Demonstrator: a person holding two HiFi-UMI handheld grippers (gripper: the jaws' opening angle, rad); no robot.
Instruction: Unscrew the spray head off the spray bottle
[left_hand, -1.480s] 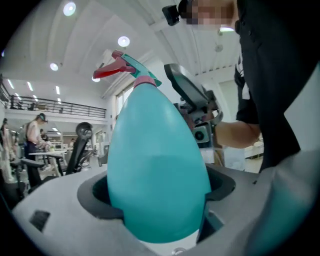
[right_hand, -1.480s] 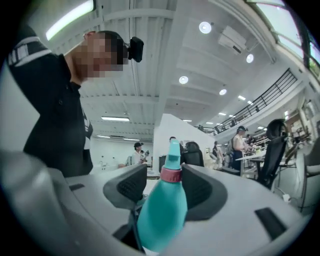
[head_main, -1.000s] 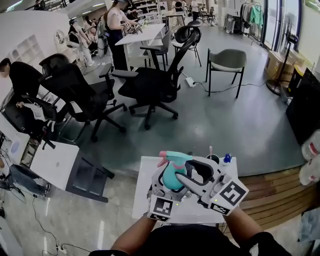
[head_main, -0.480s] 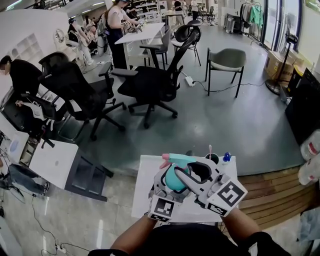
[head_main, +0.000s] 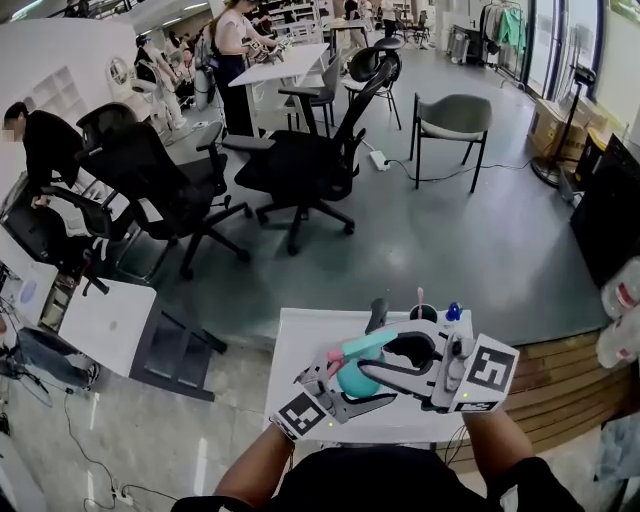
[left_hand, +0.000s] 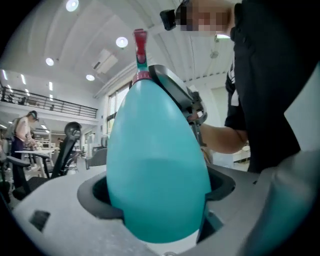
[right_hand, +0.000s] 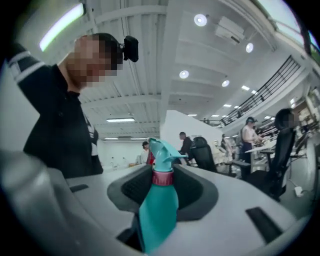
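Note:
A teal spray bottle (head_main: 350, 381) hangs tilted above the white table (head_main: 300, 360), held between both grippers. My left gripper (head_main: 362, 394) is shut on its round body (left_hand: 157, 170), which fills the left gripper view; the red trigger tip (left_hand: 140, 42) shows above. My right gripper (head_main: 372, 358) comes in from the right. In the right gripper view its dark pads (right_hand: 135, 187) sit against the pink collar (right_hand: 162, 177) under the teal spray head (right_hand: 162, 151). The right jaws have just been closing with the collar between them.
At the table's far edge stand a dark cup (head_main: 425, 313) with sticks in it and a blue-capped item (head_main: 455, 314). Black office chairs (head_main: 300, 170) and a grey chair (head_main: 455, 120) stand beyond. A low white table (head_main: 105, 325) is at left. People work in the background.
The bottle has tipped from nearly upright to slanted, its head now lower and pointing left. The left gripper's marker cube swung left, the right gripper's cube moved right.

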